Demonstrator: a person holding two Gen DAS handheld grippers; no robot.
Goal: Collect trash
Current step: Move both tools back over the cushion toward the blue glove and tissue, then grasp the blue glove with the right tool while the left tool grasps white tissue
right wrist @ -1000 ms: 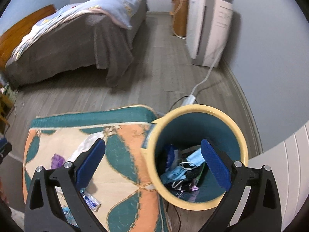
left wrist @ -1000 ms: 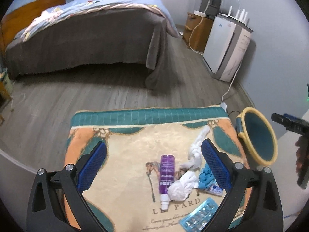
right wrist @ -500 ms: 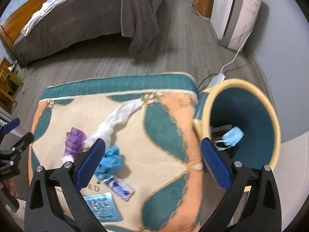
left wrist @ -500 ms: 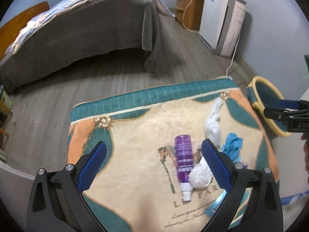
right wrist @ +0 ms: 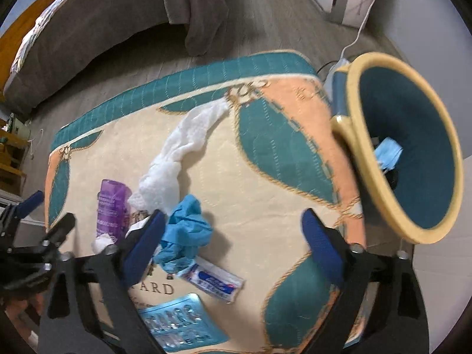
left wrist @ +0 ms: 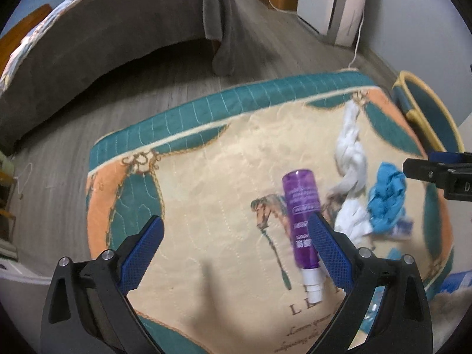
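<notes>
Trash lies on a patterned table cover (left wrist: 206, 194): a purple spray bottle (left wrist: 301, 206) (right wrist: 112, 206), a twisted white tissue (left wrist: 351, 162) (right wrist: 177, 153), a crumpled blue glove (left wrist: 386, 197) (right wrist: 185, 230), a small wrapper (right wrist: 215, 280) and a blister pack (right wrist: 180, 321). A yellow-rimmed teal bin (right wrist: 404, 147) (left wrist: 427, 118) stands at the table's right edge with a blue mask inside. My left gripper (left wrist: 236, 242) is open and empty, its right finger by the bottle. My right gripper (right wrist: 233, 236) is open and empty above the cover, its left finger next to the glove.
A bed with a grey cover (left wrist: 103, 29) stands beyond the table across a wooden floor. A white appliance (left wrist: 339, 0) with a cable stands by the right wall. Wooden furniture (right wrist: 11, 153) is at the far left.
Both grippers have tilted down and moved left over the table. The right gripper left the bin and now hovers by the blue glove. The left one came closer to the bottle.
</notes>
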